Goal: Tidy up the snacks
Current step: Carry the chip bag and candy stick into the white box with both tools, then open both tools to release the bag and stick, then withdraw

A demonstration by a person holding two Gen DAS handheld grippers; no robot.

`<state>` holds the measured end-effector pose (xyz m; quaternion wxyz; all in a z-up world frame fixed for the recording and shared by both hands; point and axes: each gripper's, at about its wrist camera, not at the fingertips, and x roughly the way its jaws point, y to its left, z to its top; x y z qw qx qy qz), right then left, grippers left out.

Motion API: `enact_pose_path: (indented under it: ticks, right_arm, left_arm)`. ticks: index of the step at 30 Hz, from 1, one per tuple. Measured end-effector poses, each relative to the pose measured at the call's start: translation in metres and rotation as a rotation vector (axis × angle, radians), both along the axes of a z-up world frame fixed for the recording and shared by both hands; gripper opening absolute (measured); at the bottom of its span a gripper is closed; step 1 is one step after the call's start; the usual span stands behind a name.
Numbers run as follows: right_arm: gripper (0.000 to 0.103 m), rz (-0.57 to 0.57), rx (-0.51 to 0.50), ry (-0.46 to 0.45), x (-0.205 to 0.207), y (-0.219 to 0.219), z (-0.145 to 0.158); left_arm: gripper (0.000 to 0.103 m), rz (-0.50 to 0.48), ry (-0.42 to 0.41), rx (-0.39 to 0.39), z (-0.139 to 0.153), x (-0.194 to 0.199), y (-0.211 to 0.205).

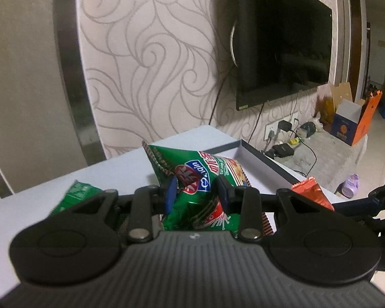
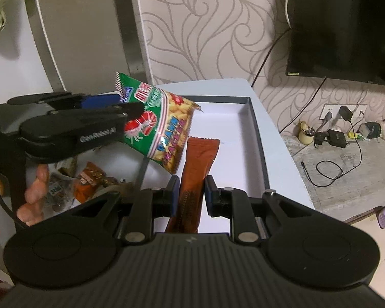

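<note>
Cracker bag (image 2: 159, 120) hangs left of wrapper (image 2: 195, 169), over box (image 2: 256, 128).

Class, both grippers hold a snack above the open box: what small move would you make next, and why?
Probably lower the right gripper a little and open it. Its fingers clamp the brown bar, which already hangs over the bare white floor of the box. The left gripper holds the green prawn-cracker bag at the box's left edge, so it can follow.
</note>
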<state>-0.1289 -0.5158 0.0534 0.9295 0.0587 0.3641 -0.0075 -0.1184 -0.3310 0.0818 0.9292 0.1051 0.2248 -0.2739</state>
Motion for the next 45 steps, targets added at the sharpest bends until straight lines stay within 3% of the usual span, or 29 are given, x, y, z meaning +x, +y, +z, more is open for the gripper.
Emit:
enact_pose_path:
  ticks: [20,24,30,45]
  right_arm:
    - [0.024,-0.019,-0.019,0.039,0.020,-0.016,-0.020]
    - [0.025,-0.023,-0.032,0.045,0.025,-0.017,-0.024]
    - [0.025,-0.023,-0.046,0.057,0.030,-0.021,-0.029]
    - [0.026,-0.040,-0.037,0.043,0.031,-0.022,-0.029]
  left_arm:
    - [0.039,-0.030,0.021,0.005,-0.022,0.009,-0.030]
    - [0.044,-0.030,0.039,-0.001,-0.024,0.010,-0.030]
    - [0.071,0.000,0.003,-0.014,-0.021,0.005,-0.026]
    - [0.072,0.017,0.007,-0.014,-0.018,-0.001,-0.019]
